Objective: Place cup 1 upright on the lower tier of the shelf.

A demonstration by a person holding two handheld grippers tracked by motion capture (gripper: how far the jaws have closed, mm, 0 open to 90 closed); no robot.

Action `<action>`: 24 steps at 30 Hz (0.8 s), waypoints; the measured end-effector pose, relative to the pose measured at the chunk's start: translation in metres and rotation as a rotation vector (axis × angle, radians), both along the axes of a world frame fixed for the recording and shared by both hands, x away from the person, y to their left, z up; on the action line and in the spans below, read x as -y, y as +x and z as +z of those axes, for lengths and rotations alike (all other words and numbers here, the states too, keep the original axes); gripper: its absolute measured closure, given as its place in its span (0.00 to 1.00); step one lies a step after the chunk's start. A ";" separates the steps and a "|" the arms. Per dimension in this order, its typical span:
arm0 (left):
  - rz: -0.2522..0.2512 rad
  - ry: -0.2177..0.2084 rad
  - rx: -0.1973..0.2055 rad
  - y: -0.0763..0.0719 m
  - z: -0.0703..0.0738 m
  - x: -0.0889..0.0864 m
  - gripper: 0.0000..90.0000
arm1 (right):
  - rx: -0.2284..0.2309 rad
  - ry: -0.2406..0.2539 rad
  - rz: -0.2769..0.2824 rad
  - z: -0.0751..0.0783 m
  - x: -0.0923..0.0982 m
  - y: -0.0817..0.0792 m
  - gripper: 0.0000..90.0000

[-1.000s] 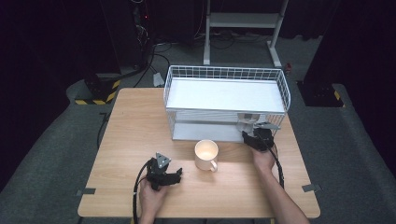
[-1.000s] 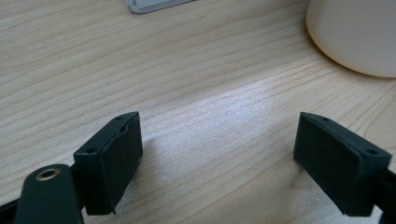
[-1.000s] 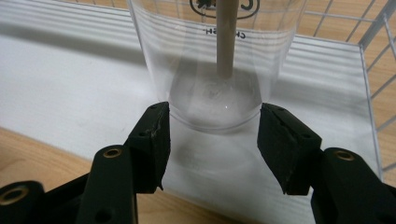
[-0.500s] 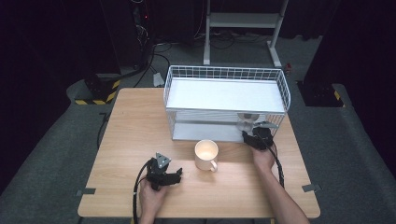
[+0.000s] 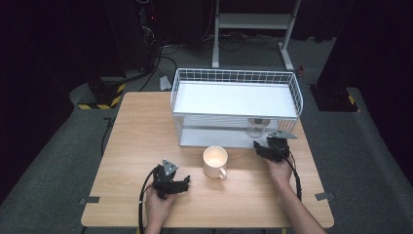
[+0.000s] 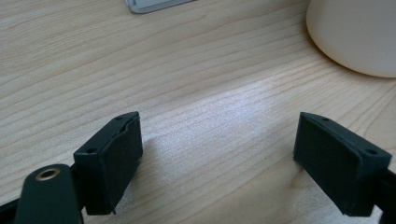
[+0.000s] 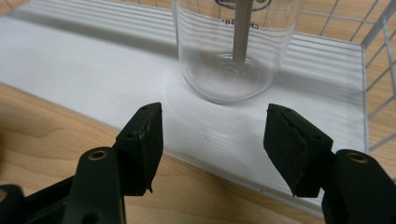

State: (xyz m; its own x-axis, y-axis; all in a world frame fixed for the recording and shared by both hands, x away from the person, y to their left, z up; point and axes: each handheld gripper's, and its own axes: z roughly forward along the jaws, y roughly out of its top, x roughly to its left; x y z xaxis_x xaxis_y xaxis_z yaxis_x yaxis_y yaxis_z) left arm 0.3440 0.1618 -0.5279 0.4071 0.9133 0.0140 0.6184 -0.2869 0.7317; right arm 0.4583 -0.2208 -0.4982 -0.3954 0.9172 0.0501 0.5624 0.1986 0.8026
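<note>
The right tool [image 5: 265, 146] is at the near right corner of the white wire rack [image 5: 297, 95], at the front edge of its lower shelf. Its jaws have just been opening and now stand apart, released, with nothing between them. In the right gripper view the right tool [image 7: 212, 135] points at a clear glass [image 7: 236, 51] standing upright on the white lower shelf [image 7: 70, 74]. The glass lies just beyond the jaw tips, clear of both pads. A thin grey rod [image 7: 240, 28] appears to stand upright inside it. In the high view the glass [image 5: 255, 127] sits at the right end of the lower shelf, beneath the upper tray.

The left tool [image 5: 181, 184] rests low over the near left part of the wooden worktop [image 5: 136, 141], held in the left hand [image 5: 160, 204]. Its jaws stand wide apart with only bare wood between them, released. A cream mug [image 5: 215, 162] stands upright on the worktop between the two tools, handle to the near right. In the left gripper view the mug [image 6: 359, 32] is beyond the jaws at upper right, apart from them.
</note>
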 end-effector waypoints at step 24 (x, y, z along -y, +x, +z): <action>0.001 0.000 0.001 0.000 0.000 0.000 0.18 | 0.034 0.074 0.022 0.006 0.025 -0.036 0.41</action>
